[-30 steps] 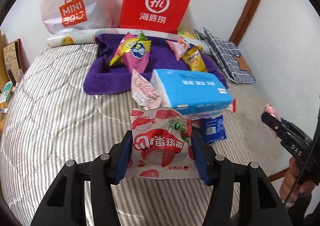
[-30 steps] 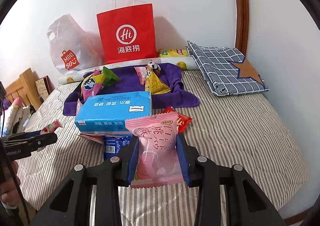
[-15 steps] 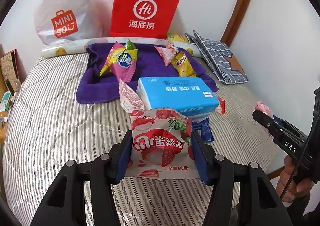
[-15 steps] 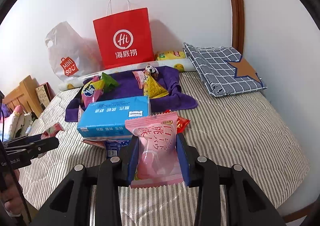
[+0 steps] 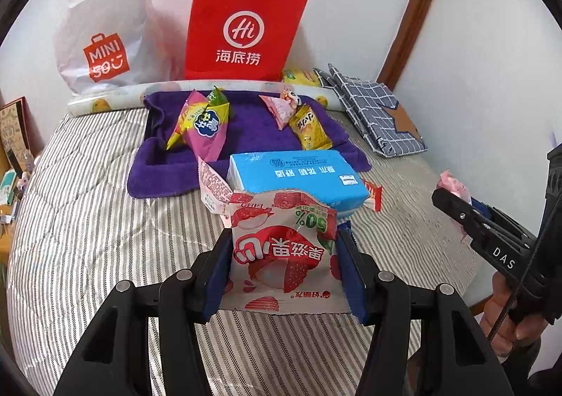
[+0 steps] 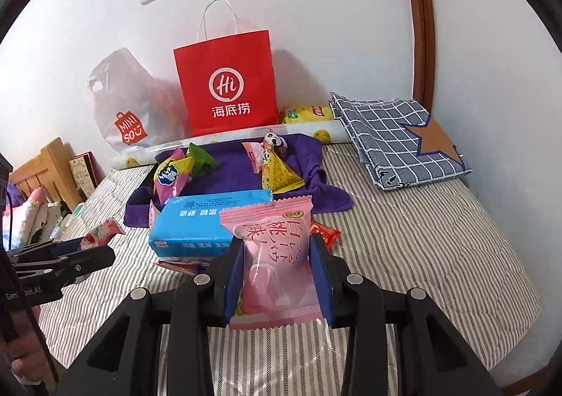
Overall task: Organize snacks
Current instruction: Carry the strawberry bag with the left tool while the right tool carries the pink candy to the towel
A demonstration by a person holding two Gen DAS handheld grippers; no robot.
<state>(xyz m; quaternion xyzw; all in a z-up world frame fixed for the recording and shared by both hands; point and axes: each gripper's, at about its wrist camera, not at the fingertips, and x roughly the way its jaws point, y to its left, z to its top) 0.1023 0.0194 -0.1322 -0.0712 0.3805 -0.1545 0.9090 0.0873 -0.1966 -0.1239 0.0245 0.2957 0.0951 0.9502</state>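
Observation:
My left gripper (image 5: 282,266) is shut on a red and white strawberry snack packet (image 5: 281,252), held above the striped bed. My right gripper (image 6: 275,276) is shut on a pink peach snack packet (image 6: 275,255). A purple towel (image 5: 246,136) at the back holds several snack packets: a pink and yellow one (image 5: 203,125), a small pink one (image 5: 279,108) and a yellow one (image 5: 309,131). A blue tissue pack (image 5: 295,175) lies in front of the towel, with loose packets (image 5: 212,187) beside it and a red one (image 6: 325,232) under its edge.
A red paper bag (image 5: 242,27) and a white MINISO plastic bag (image 5: 102,34) stand against the wall. A checked grey cloth (image 6: 397,136) lies at the back right. A wooden door frame (image 6: 419,20) rises at the right. Bedside clutter (image 5: 10,150) sits at the left.
Both grippers have drawn back from the towel and bags, still holding their packets. The objects on the bed have not moved.

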